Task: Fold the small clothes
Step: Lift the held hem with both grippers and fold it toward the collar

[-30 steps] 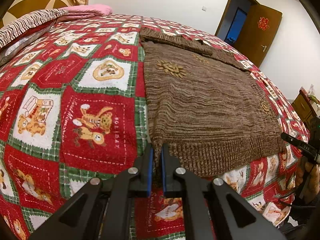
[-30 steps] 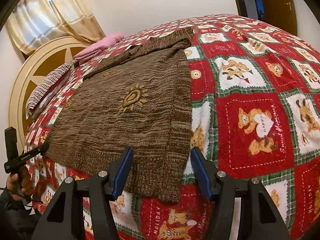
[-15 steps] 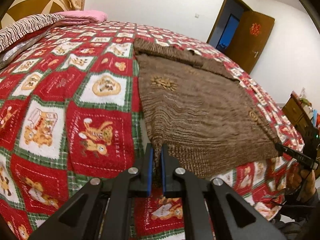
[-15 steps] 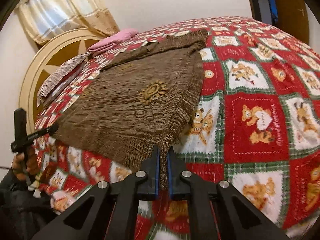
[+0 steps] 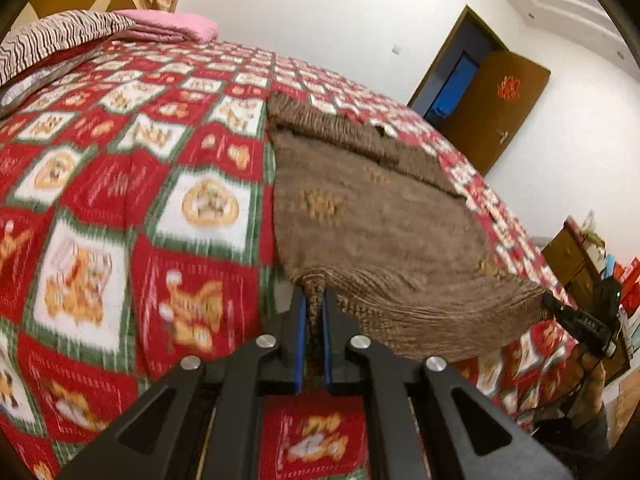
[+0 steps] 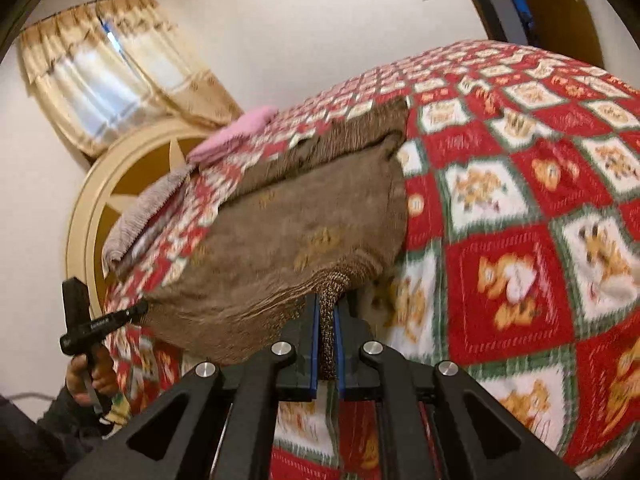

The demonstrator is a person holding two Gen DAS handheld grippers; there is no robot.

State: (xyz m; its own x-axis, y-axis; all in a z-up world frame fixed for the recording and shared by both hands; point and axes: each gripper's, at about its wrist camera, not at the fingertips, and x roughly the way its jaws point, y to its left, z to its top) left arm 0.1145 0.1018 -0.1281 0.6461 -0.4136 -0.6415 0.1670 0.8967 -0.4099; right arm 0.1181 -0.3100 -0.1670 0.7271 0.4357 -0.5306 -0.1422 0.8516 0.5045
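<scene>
Sweater (image 5: 384, 240) hem pinched by L gripper (image 5: 314, 312) & R gripper (image 6: 327, 320) | bear-print bedspread (image 5: 120, 200) | bedrm, door (image 5: 496, 108) ajar

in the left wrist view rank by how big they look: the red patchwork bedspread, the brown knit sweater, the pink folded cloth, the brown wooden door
1. Red patchwork bedspread
2. Brown knit sweater
3. Brown wooden door
4. Pink folded cloth

The door and the cloth lie farther from the camera, so their true sizes stay unsure.

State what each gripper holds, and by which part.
Both hold the brown sweater by its ribbed hem: left gripper at one bottom corner, right gripper at the other.
</scene>
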